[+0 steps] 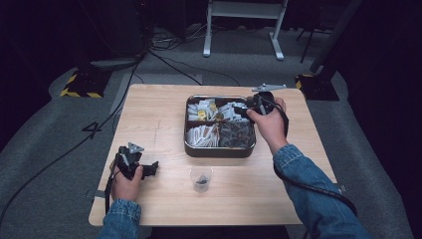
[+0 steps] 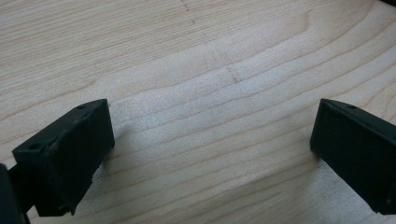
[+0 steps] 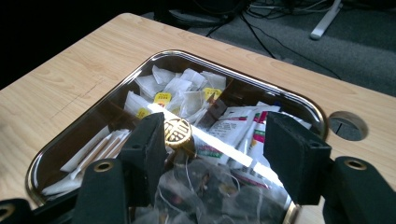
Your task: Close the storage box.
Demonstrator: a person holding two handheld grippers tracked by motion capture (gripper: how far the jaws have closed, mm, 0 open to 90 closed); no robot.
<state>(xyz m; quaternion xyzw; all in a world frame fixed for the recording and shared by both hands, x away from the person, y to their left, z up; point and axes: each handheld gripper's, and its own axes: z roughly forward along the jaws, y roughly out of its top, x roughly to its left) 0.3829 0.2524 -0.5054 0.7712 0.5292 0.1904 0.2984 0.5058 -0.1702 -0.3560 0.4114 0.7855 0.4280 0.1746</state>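
Hovering right claw (image 3: 210,154), jaws wide, empty, over tin (image 1: 191,144) | mesh tea bags (image 3: 205,191) directly below | left claw (image 2: 210,154) open, idle.

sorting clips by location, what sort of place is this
Probably a lab or studio set up for recording, not a home: a lone wooden table on grey carpet, dark surroundings, cables trailing over the floor, and yellow-and-black hazard-striped stand bases. A tin of tea bags sits on the table.
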